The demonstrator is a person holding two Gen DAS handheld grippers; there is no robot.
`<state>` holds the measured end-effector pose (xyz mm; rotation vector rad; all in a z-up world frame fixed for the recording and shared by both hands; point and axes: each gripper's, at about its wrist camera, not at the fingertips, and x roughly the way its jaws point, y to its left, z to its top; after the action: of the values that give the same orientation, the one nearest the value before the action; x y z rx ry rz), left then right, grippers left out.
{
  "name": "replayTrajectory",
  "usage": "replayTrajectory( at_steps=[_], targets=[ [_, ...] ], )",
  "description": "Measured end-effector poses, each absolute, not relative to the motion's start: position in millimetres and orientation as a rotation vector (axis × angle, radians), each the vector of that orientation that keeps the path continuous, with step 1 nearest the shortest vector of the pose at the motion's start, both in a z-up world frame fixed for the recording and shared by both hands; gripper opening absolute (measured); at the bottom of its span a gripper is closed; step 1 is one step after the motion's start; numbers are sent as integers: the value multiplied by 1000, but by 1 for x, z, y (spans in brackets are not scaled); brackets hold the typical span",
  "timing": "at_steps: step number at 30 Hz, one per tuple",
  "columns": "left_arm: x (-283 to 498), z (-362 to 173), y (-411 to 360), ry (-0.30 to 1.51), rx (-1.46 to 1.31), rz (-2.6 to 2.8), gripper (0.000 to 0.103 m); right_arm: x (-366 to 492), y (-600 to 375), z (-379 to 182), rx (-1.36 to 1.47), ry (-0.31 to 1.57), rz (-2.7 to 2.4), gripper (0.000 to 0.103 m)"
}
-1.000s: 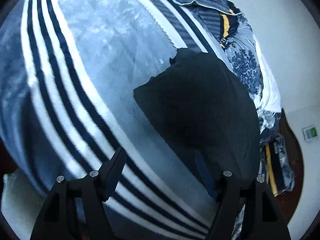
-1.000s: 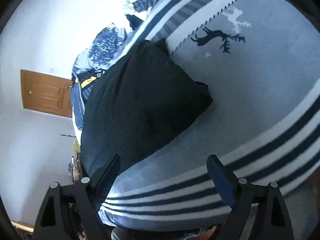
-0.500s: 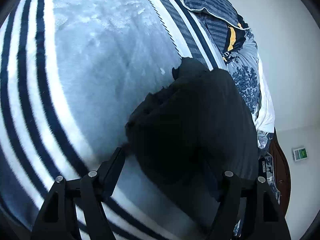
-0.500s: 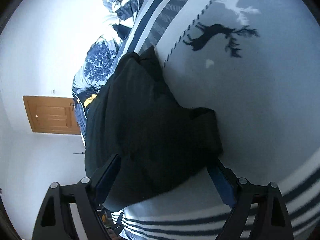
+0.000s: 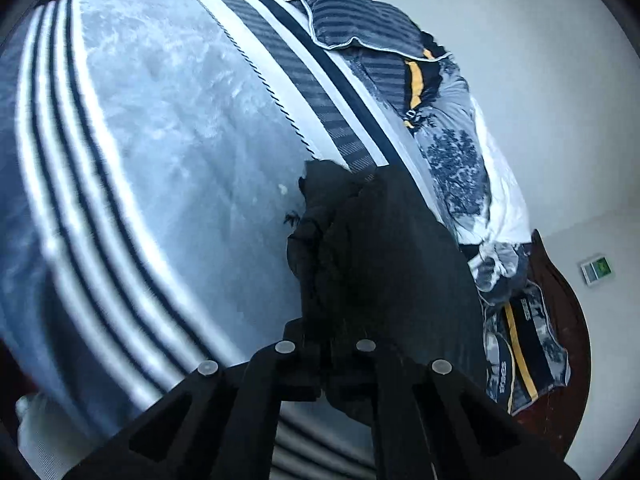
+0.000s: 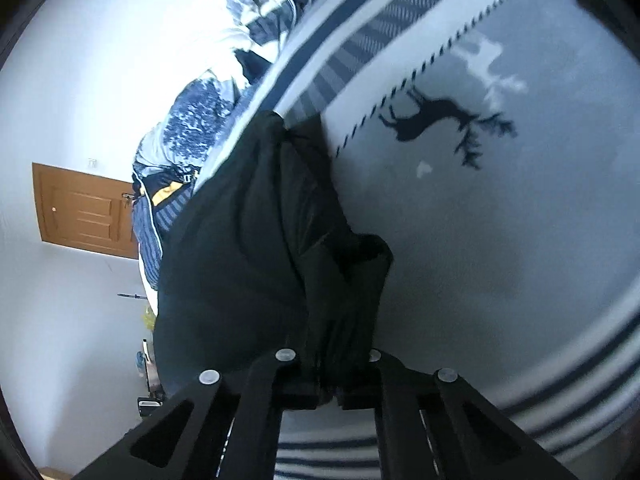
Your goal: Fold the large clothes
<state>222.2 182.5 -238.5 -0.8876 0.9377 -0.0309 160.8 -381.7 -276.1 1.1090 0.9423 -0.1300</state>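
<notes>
Left wrist view: left gripper pinching a bunched edge of the black garment, jaws drawn together with dark cloth gathered between them. Garment lying on the grey striped blanket covering the bed, stretching away from the fingers toward the blanket's far edge, beside the band of dark and white stripes. Rumpling along the garment's left side, lying smoother on the right. Heaping just past that far edge: a blue patterned quilt with a yellow-trimmed striped pillow. Showing beyond, a white wall with a small wall panel, and a dark wooden headboard curving at the right.

Right wrist view: right gripper clamping another gathered part of the black garment, jaws pressed close on a pleated fold rising straight from between them. Garment spreading left and up from there toward the blanket's striped edge, covering part of it. Lying apart to the right on the bare grey field, a dark deer motif and a white one above it. Hanging in the wall at the left, a brown door.
</notes>
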Motion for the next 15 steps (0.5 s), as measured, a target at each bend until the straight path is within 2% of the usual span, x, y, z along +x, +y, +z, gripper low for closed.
replayTrajectory(
  at_steps=[5,10,12,14,15],
  targets=[
    [168,-231,185,1021,-791,0,3,98,-367,-249,1038,968,-125,4],
    [149,-246,185,1109,-742,36,4,54,-361,-261,1041,1011,-113,4],
    [148,-246,184,1136,-715,41,5,51,-360,-261,1002,1027,-147,8],
    [145,-232,180,1114,-654,33,8,48,-358,-257,956,1065,-193,8],
    [142,-223,178,1089,-623,33,17,49,-357,-254,941,1077,-202,9]
  ],
)
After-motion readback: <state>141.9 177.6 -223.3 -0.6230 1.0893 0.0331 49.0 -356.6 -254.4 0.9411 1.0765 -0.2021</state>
